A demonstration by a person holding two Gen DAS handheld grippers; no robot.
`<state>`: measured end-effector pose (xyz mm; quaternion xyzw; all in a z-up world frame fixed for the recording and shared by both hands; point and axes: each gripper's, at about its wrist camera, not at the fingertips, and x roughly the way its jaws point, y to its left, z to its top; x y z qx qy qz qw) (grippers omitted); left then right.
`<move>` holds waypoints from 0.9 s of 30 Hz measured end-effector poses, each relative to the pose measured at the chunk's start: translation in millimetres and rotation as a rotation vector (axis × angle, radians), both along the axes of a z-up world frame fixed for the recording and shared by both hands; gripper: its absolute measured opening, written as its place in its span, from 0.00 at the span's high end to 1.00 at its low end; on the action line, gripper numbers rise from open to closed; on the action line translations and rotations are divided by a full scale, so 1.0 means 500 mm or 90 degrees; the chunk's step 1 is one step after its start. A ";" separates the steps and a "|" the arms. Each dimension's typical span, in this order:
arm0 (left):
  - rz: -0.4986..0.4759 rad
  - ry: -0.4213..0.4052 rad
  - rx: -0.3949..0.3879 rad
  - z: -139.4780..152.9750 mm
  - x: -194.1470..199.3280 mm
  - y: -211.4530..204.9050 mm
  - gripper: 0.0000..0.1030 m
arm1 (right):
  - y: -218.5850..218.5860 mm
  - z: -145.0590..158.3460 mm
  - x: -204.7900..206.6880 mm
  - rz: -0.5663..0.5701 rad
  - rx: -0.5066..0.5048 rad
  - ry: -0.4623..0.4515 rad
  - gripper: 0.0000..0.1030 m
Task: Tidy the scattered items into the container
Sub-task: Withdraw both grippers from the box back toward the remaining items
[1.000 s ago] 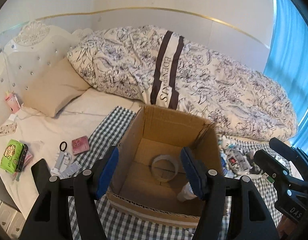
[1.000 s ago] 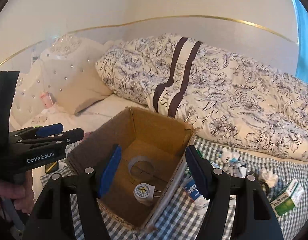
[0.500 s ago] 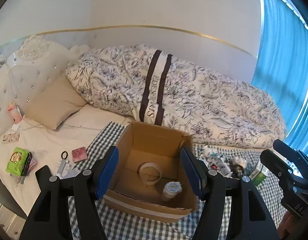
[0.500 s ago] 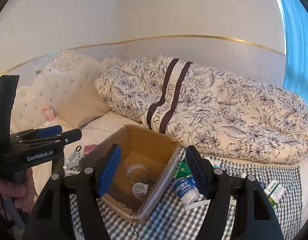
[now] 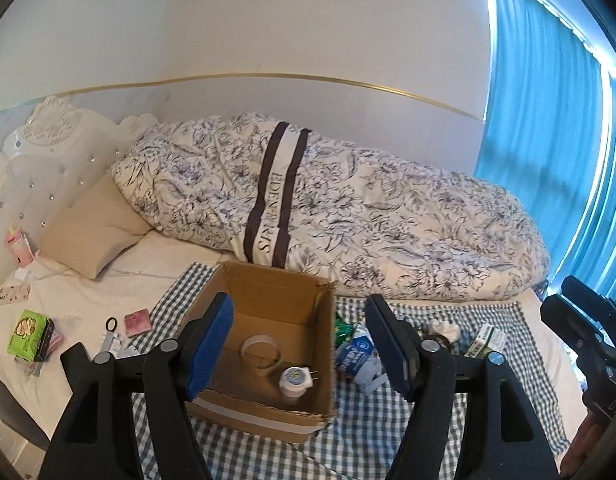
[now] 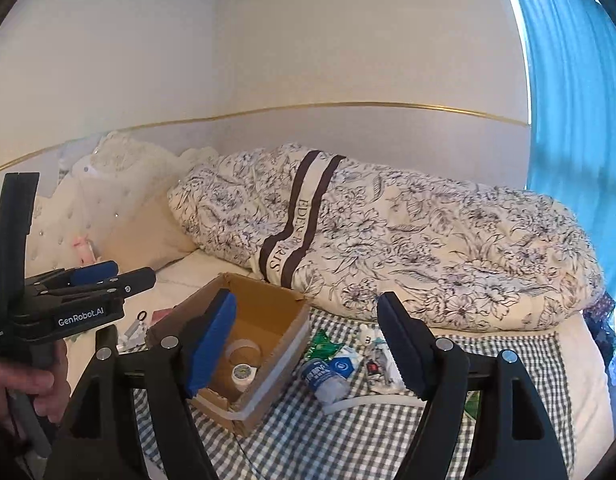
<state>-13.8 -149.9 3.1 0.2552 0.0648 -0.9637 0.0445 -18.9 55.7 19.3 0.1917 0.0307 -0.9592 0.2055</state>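
Box point(image 5: 264, 316) beyond left gripper point(image 5: 304, 344), right gripper point(image 6: 308, 344), both jaws opening, empty

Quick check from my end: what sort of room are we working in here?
Most likely a bedroom: a bed with a floral duvet, a tufted white headboard and a pillow, blue curtains alongside.

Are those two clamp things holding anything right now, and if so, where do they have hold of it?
Nothing is held. The left gripper and right gripper have their jaws opening with nothing between the pads; the cardboard box sits beyond them on the bed.
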 end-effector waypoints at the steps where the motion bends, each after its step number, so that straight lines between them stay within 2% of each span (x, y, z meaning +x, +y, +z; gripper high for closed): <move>1: -0.003 0.002 -0.002 0.003 0.002 0.008 0.26 | 0.007 0.003 0.004 -0.001 -0.001 0.002 0.29; 5: -0.015 0.007 -0.012 0.015 0.005 0.040 0.25 | 0.040 0.016 0.017 -0.014 -0.009 0.012 0.25; 8: -0.019 0.009 -0.028 0.016 -0.001 0.063 0.22 | 0.069 0.024 0.022 -0.027 -0.019 0.016 0.25; 14: -0.033 0.001 -0.026 0.007 -0.015 0.096 0.21 | 0.125 0.028 0.031 -0.052 -0.026 0.020 0.24; 20: -0.052 -0.004 -0.028 0.000 -0.029 0.135 0.13 | 0.174 0.026 0.031 -0.077 -0.030 0.019 0.20; 27: -0.082 -0.013 -0.045 -0.014 -0.058 0.185 0.12 | 0.224 0.014 0.024 -0.101 -0.034 0.010 0.17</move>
